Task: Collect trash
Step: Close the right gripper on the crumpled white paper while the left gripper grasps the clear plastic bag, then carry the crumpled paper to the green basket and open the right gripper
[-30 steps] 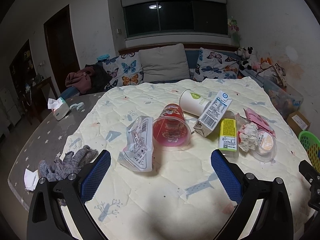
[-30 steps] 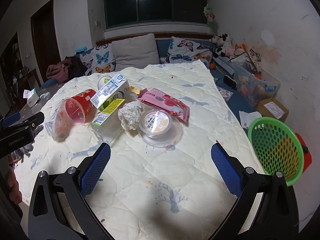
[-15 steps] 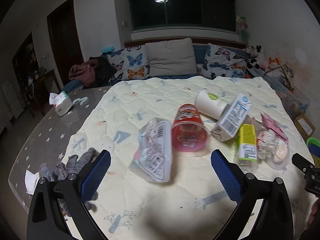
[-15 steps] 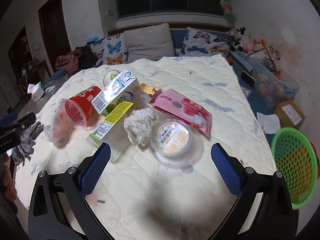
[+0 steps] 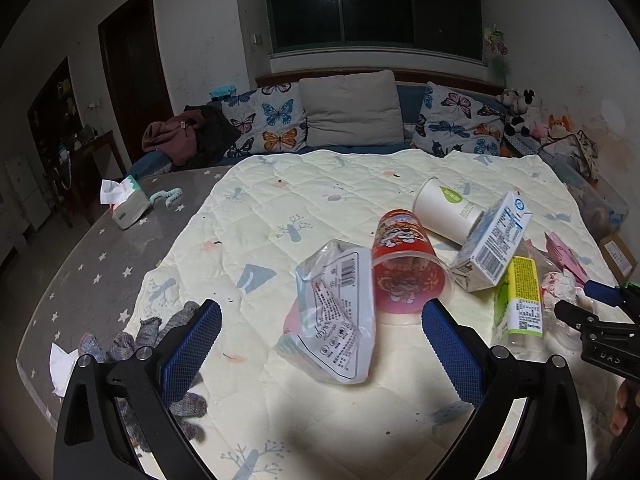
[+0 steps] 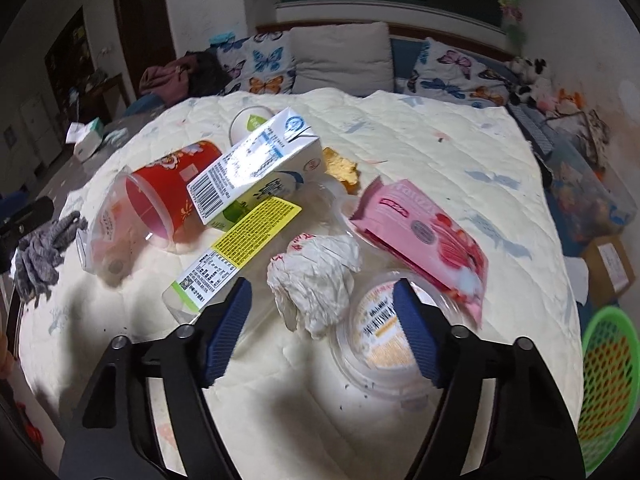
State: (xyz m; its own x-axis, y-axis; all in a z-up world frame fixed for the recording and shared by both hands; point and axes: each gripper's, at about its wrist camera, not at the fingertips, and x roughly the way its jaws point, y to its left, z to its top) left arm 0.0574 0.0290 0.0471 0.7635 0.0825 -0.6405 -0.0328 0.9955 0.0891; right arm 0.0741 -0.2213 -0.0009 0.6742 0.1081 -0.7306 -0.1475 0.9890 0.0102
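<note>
Trash lies on a cream quilt (image 5: pixel 304 208). My left gripper (image 5: pixel 320 312) is open just short of a clear plastic wrapper (image 5: pixel 332 312). Beyond it lie a red cup (image 5: pixel 404 264), a white paper cup (image 5: pixel 444 208), a milk carton (image 5: pixel 492 248) and a yellow-labelled bottle (image 5: pixel 520 296). My right gripper (image 6: pixel 322 292) is closing around a crumpled white paper (image 6: pixel 316 276); its pads stand apart from the paper. A round clear lidded tub (image 6: pixel 380 328) sits by the right finger, with a pink packet (image 6: pixel 424 236) behind it.
A green mesh basket (image 6: pixel 608 376) stands off the bed's right edge, near a cardboard box (image 6: pixel 612 264). Grey gloves (image 5: pixel 160 336) lie by the left finger. A tissue box (image 5: pixel 128 204) sits on the grey starred sheet. Pillows line the far side.
The right gripper has come down and forward onto the crumpled paper, and its jaws have narrowed. The left gripper has drifted left, and the wrapper now lies ahead of its fingers.
</note>
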